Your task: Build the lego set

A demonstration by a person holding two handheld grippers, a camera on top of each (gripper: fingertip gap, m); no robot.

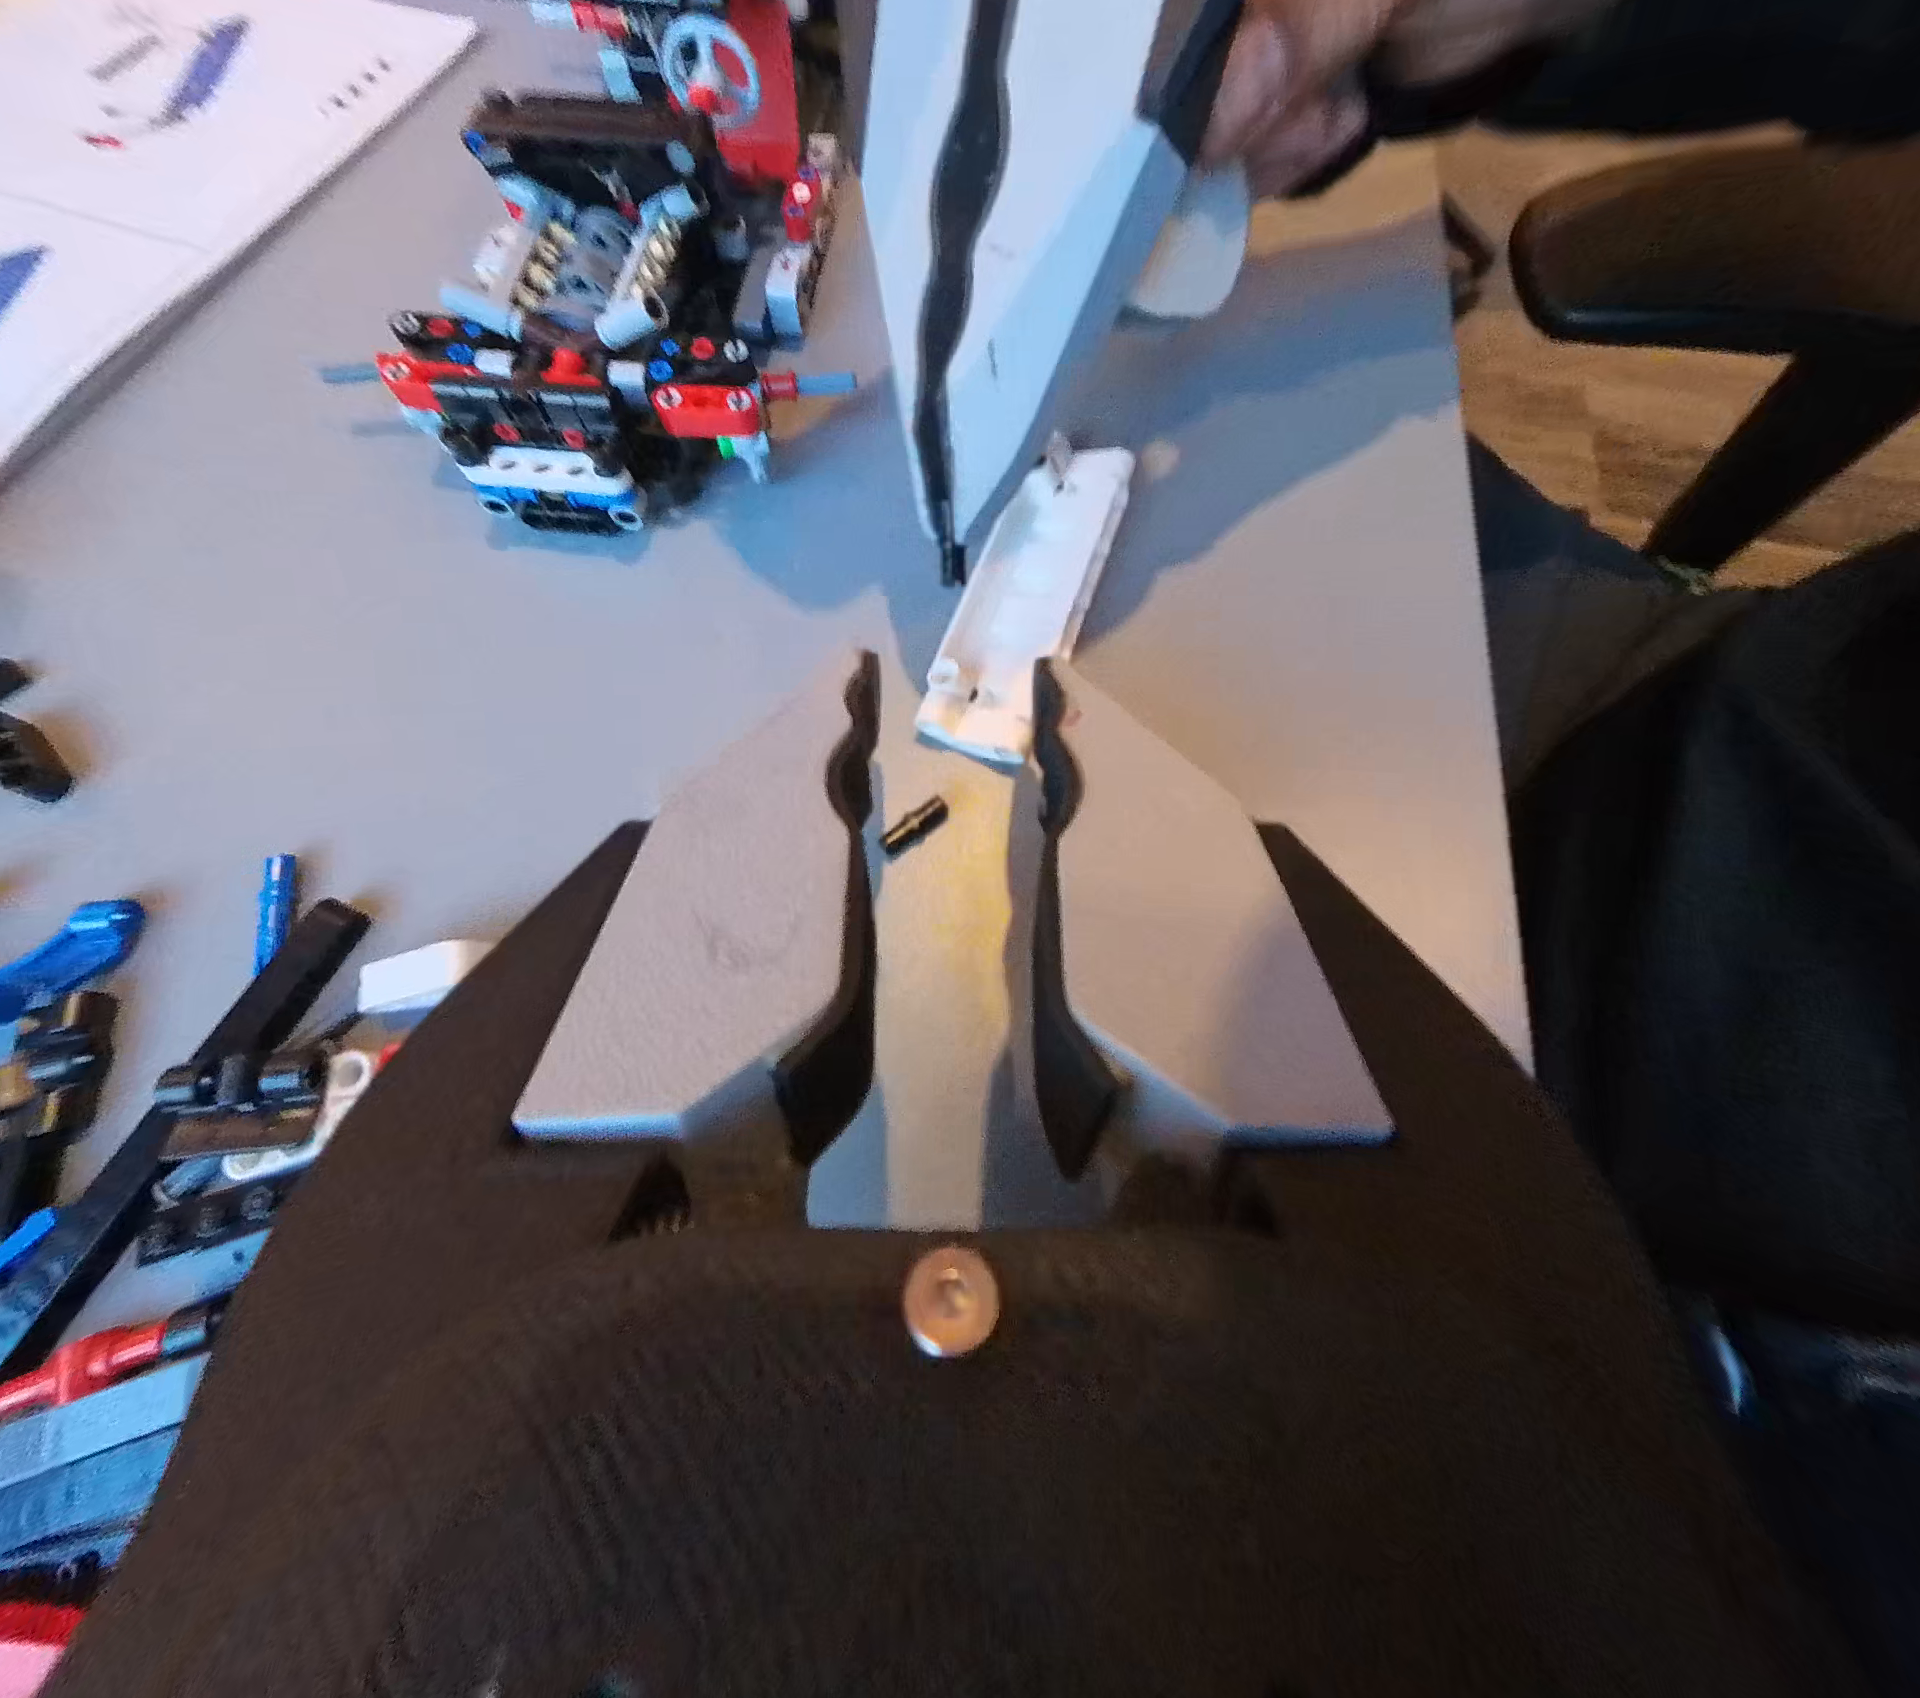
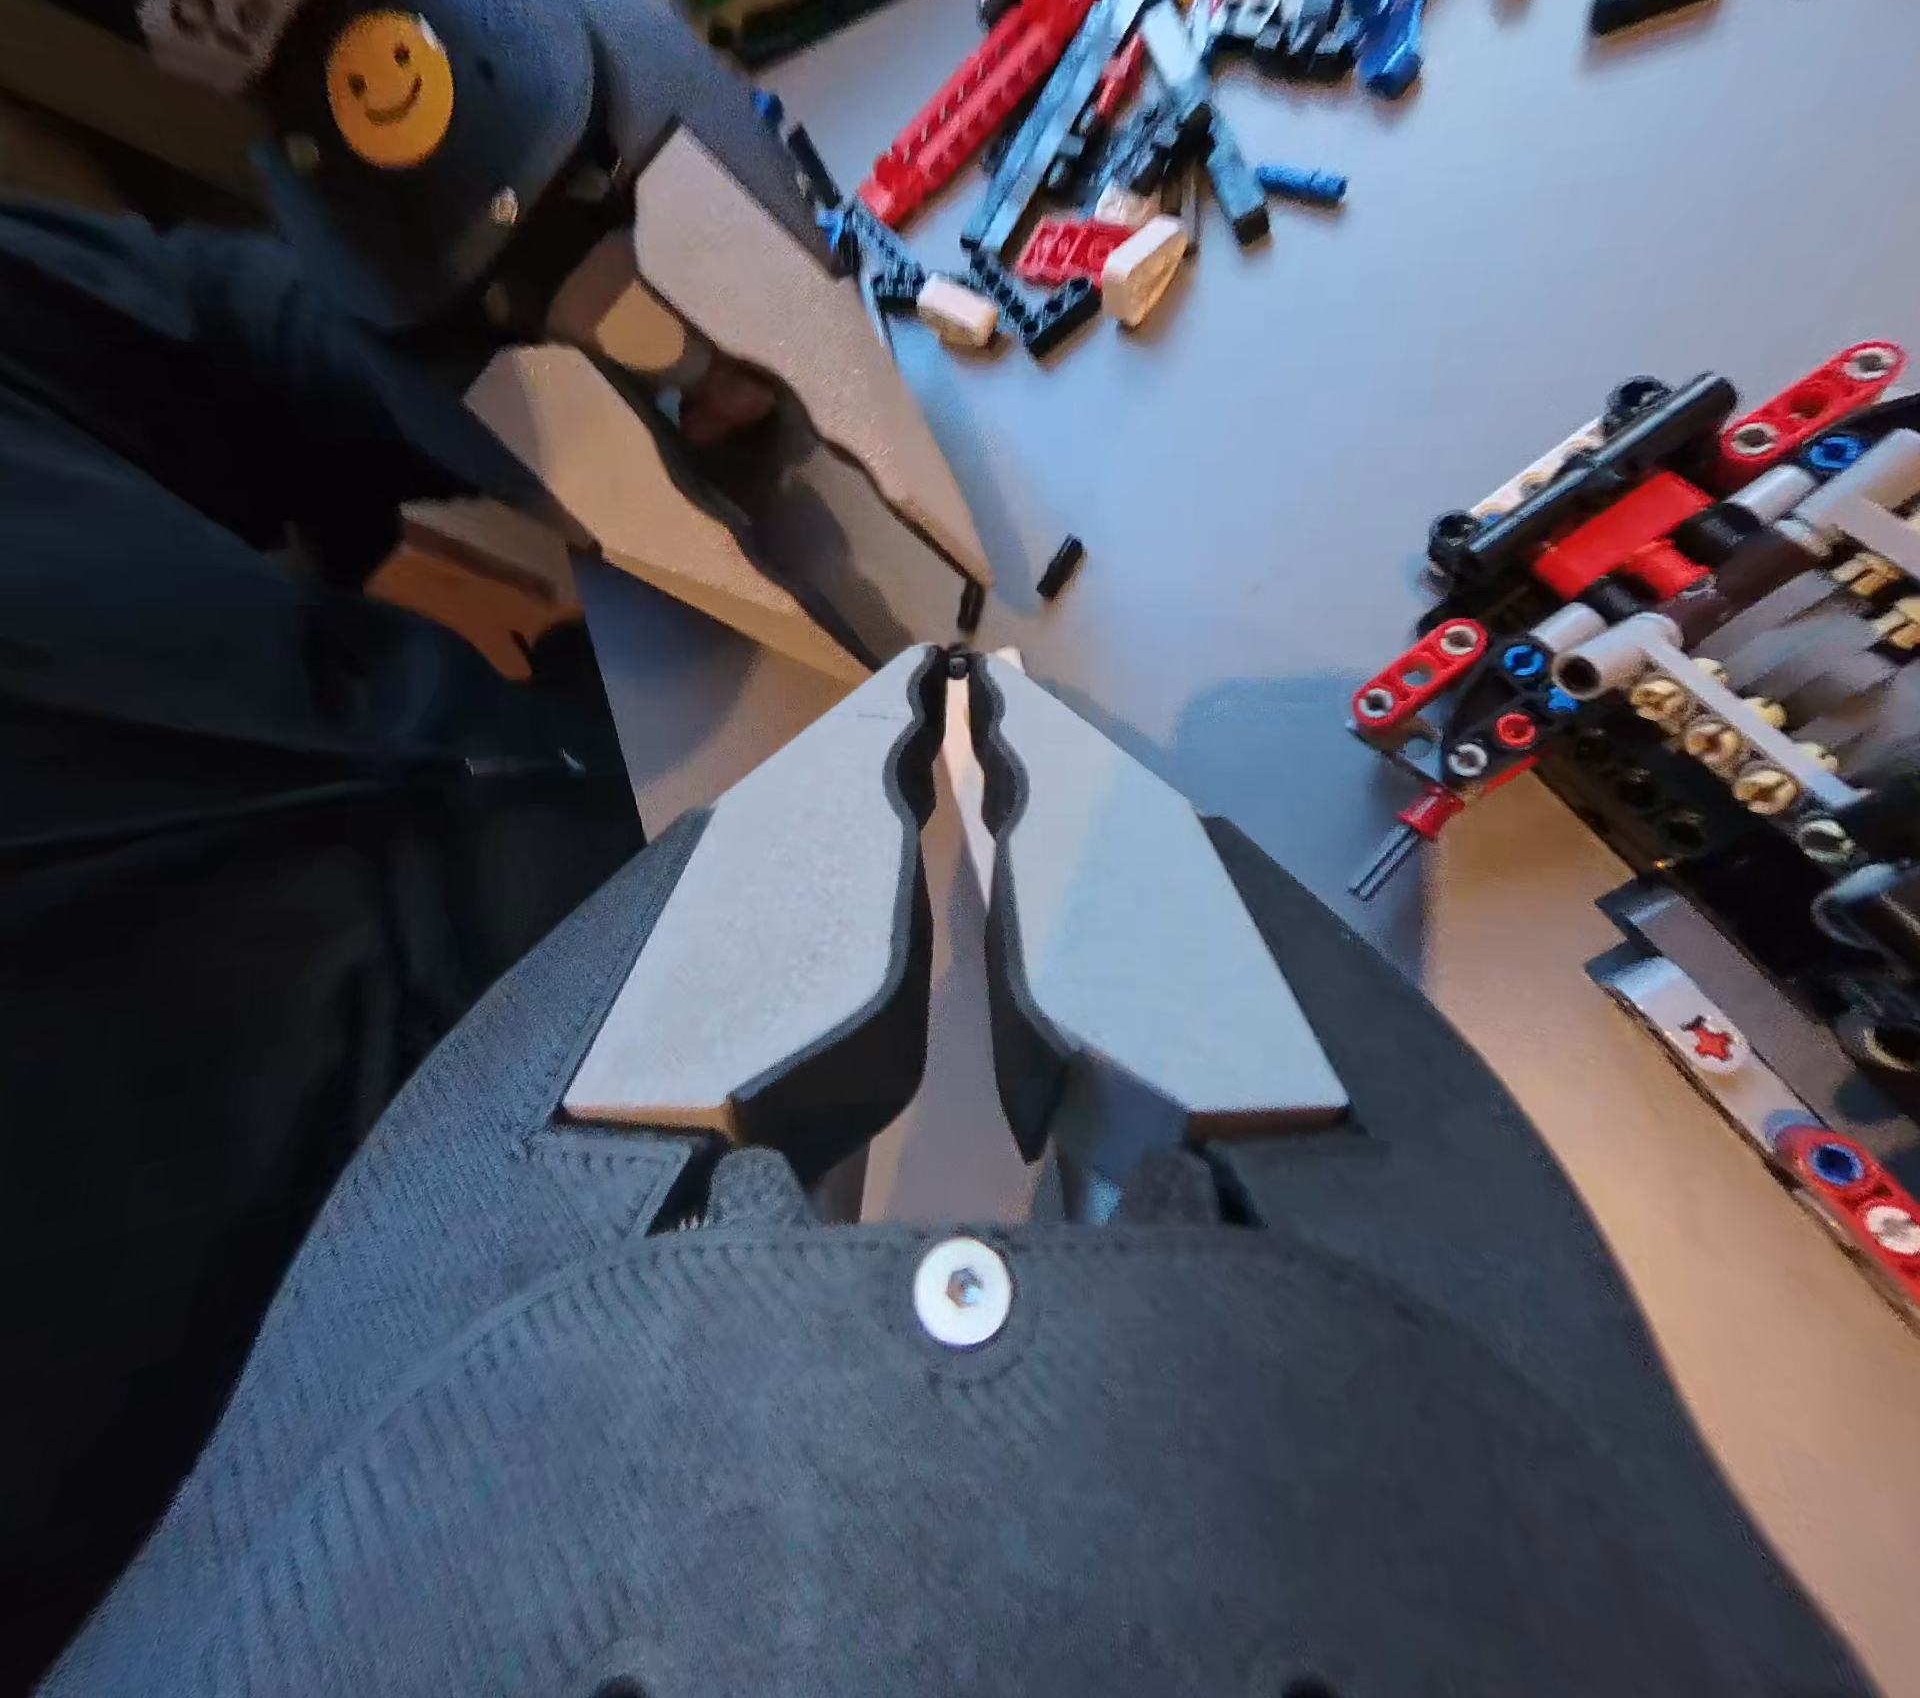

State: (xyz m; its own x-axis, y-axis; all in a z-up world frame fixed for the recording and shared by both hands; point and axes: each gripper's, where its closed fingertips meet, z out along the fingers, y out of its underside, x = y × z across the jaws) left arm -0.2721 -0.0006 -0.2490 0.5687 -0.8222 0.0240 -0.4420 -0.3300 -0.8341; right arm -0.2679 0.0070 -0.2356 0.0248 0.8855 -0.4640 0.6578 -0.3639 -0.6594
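Right two-finger grey gripper [image 2: 958, 663] pinching small black connector pin [image 2: 955, 664], left grey gripper [image 1: 953, 692] parted and empty, grey matte tabletop [image 1: 312, 661], brown wood-look floor [image 1: 1662, 453], motion-blurred part-built red-and-black lego vehicle [image 1: 623, 235].

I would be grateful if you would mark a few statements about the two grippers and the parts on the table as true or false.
1. The right gripper pinches a small black pin at its fingertips. True.
2. The left gripper is clamped on the white panel. False: it is open, and the panel lies on the table.
3. A loose black pin lies on the table between the left gripper's fingers. True.
4. The partly built model is held in the air. False: it stands on the table.
5. The loose parts pile is all white. False: red, blue, black and white pieces.
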